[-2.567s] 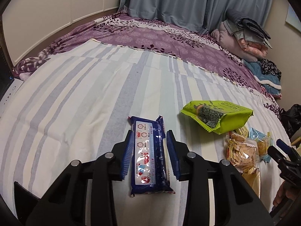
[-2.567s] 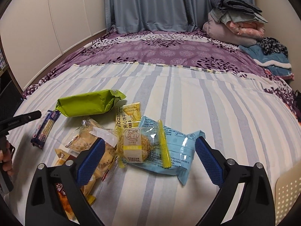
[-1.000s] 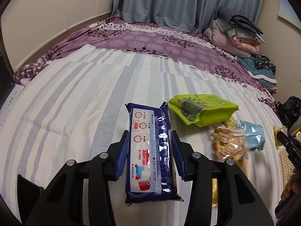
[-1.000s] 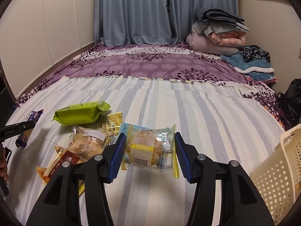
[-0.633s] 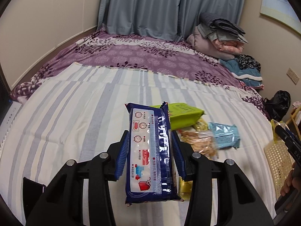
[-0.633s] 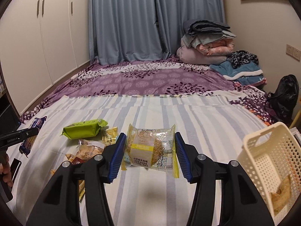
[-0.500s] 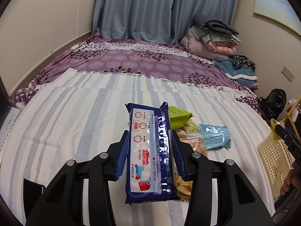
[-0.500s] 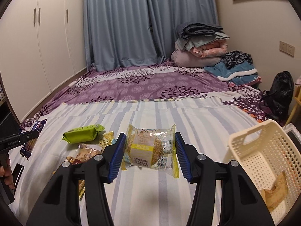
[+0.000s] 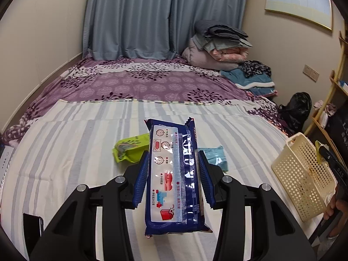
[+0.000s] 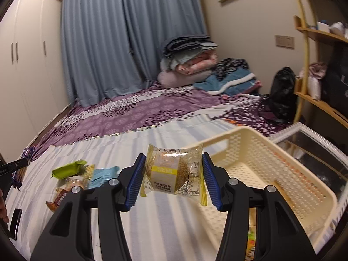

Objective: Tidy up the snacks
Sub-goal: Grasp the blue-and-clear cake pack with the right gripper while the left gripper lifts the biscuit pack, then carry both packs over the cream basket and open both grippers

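- The right gripper (image 10: 173, 179) is pinching a clear-wrapped cake (image 10: 173, 174) between its blue pads, lifted off the bed with the wrapper's ends sticking out past both sides.
- Just beyond and to its right, the cream basket (image 10: 271, 152) is sitting on the striped sheet (image 10: 152, 228); the cake is hanging near the basket's near rim, not yet over the opening.
- Something thin and orange-brown is lying on the basket floor; I cannot tell what it is.
- The left gripper (image 9: 173, 180) is pinching a long blue packet (image 9: 174, 178) by its sides, held up above the sheet with its length pointing away from the camera.
- Past the blue packet, a green bag (image 9: 130, 148) and a light-blue pack (image 9: 214, 155) are lying on the sheet; the right view is also showing a brown pack (image 10: 65, 193) beside them.
- In the left view the basket (image 9: 302, 174) is standing well off to the right, tilted in appearance by the lens.
- Step in hand, as I judge it: both grippers are carrying snacks toward the basket, the right one nearly there.
- Next move: the right gripper needs to travel forward and right until the cake is over the basket's opening, then spread its pads; the left needs a longer swing rightward.
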